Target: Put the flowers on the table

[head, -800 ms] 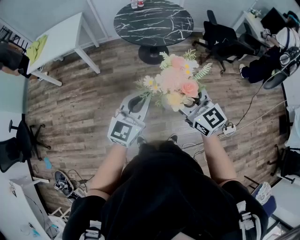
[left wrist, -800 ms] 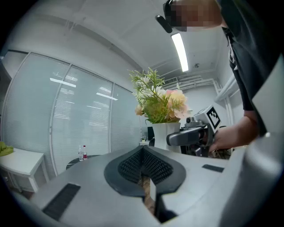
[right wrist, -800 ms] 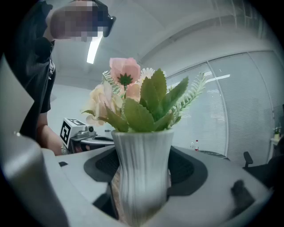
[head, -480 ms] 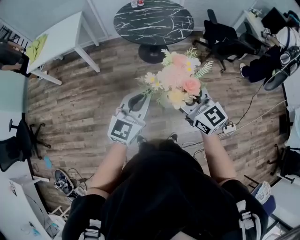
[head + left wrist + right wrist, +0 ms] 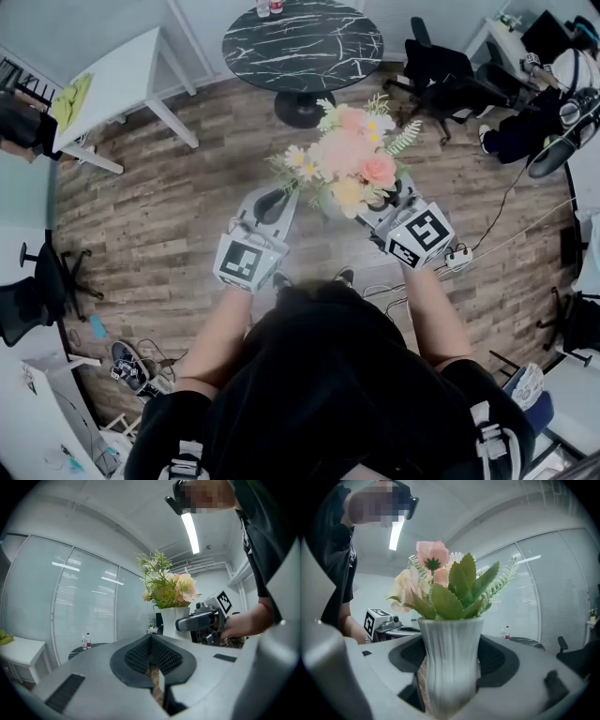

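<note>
The pink flowers (image 5: pixel 352 164) in their white ribbed vase (image 5: pixel 450 658) are held by my right gripper (image 5: pixel 380 202); my left gripper (image 5: pixel 279 201) is closed, empty. Being top-heavy, the vase may tilt and slip out.

Office; swivel chairs (image 5: pixel 441 73), white desk (image 5: pixel 120 77), blind-covered glass partition (image 5: pixel 84 613), wood-look floor (image 5: pixel 169 216)

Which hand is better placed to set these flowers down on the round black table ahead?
Right. The right hand-held gripper is clamped on the white vase of flowers, upright, facing the marble table; the left hand-held gripper is shut and empty beside it.
</note>
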`<state>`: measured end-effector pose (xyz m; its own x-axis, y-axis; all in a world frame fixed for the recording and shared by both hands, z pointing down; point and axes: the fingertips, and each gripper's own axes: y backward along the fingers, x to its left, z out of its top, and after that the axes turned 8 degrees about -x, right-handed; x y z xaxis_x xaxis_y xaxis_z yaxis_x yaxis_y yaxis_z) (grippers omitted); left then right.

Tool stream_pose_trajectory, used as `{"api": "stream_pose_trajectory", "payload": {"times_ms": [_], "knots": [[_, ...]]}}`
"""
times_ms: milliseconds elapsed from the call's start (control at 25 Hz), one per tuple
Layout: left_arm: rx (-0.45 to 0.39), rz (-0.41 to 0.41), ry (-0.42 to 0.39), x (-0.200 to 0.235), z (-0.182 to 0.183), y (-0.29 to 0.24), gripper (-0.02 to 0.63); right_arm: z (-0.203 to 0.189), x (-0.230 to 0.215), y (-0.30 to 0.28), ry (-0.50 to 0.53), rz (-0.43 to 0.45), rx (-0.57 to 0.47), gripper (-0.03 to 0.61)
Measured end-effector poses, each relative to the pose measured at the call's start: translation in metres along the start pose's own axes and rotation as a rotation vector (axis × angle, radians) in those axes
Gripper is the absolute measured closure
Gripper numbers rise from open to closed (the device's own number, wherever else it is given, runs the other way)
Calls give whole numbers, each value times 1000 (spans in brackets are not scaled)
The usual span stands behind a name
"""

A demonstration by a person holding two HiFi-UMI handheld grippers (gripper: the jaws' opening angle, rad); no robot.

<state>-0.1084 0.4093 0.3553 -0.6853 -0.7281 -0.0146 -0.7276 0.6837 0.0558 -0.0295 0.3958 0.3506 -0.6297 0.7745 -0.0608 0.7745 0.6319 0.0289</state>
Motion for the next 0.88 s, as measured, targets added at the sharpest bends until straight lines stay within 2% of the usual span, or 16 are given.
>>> {"api": "stream_pose_trajectory", "payload": {"times_ms": [200, 440, 880], "knots": [[-1, -1, 2, -6, -1, -9, 601, -1, -5, 6, -7, 10, 10, 239], [-2, 6, -5, -35, 3, -50, 601, 6, -38, 39, -3, 25, -5, 239], [-3, 53, 3, -68, -3, -80, 603, -1, -72, 71, -19, 61, 11, 239]]}}
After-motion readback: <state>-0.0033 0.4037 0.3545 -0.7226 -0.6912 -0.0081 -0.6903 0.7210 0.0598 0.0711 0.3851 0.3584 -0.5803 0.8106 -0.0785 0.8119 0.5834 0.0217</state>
